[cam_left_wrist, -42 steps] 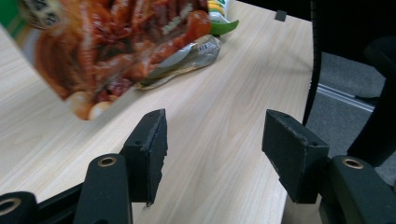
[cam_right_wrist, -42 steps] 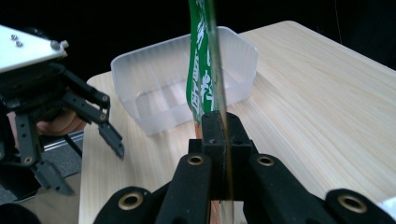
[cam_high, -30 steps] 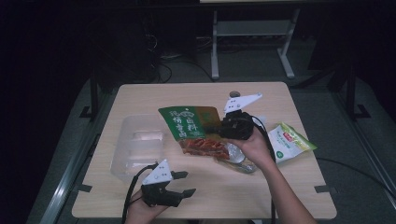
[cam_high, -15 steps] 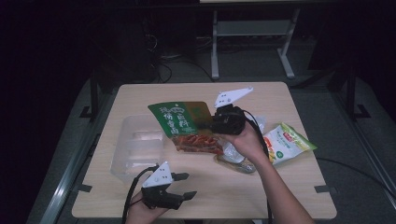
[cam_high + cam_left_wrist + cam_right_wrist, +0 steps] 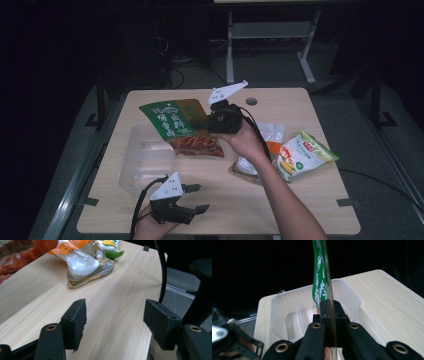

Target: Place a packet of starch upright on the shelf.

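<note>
My right gripper [image 5: 204,123] is shut on the edge of a green snack packet [image 5: 172,120] with a red see-through window. It holds the packet in the air above the table's middle. In the right gripper view the packet [image 5: 320,285] stands edge-on between the shut jaws [image 5: 329,308], with the clear plastic tub [image 5: 287,305] beyond it. The tub [image 5: 145,160] sits at the table's left, partly under the hanging packet. My left gripper [image 5: 200,198] rests near the front edge, open, and in its own view [image 5: 115,317] only bare wood lies between the jaws.
A clear packet of pale food [image 5: 245,167] [image 5: 85,265] lies right of centre, under the right forearm. A white and orange packet [image 5: 274,134] and a green corn packet [image 5: 305,155] lie farther right. The wooden table [image 5: 300,210] ends close behind my left gripper.
The right gripper has carried the green packet left and a little upward, so it now overhangs the tub. The left gripper has stayed in place.
</note>
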Tool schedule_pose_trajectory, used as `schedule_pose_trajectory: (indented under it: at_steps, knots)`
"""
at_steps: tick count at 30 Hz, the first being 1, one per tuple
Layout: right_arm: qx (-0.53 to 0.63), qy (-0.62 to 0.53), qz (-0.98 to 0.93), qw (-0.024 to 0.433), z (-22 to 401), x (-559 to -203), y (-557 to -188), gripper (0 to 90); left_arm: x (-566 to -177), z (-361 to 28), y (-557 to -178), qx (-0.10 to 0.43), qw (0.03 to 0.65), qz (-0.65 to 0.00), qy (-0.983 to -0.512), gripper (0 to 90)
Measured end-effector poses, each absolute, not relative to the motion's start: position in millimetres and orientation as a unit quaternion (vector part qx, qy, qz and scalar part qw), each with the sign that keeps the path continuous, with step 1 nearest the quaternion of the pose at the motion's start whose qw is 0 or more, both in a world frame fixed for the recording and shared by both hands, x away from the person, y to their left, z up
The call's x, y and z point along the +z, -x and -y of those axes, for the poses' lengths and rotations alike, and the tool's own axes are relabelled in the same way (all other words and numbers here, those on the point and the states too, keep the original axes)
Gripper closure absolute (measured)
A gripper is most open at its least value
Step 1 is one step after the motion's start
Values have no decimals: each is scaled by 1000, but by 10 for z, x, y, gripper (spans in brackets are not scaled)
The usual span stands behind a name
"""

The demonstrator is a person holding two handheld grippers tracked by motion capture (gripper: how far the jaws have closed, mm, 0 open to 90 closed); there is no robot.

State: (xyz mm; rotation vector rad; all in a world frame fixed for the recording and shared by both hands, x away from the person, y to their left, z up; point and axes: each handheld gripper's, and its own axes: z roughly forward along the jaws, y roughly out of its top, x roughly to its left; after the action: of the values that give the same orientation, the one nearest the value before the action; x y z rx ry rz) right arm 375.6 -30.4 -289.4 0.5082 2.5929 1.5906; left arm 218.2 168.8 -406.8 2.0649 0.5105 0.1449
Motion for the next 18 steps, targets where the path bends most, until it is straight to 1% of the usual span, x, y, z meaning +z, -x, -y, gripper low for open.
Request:
schedule_pose_trajectory:
  at_steps: [3,10,18]
  knots:
    - [514,-160,-842,32,233,-2880,-3784,898,-4068,-1668,-2166,64,481,-206,-850,342]
    - [514,-161,-842,36,-117,-2810,-3914,898,-4058,-1692,-2153,76,482,-194,-851,340]
    - [524,-167,-834,37,-423,-2774,-4069,898,-4057,-1685,-2167,67,489,-201,-846,331]
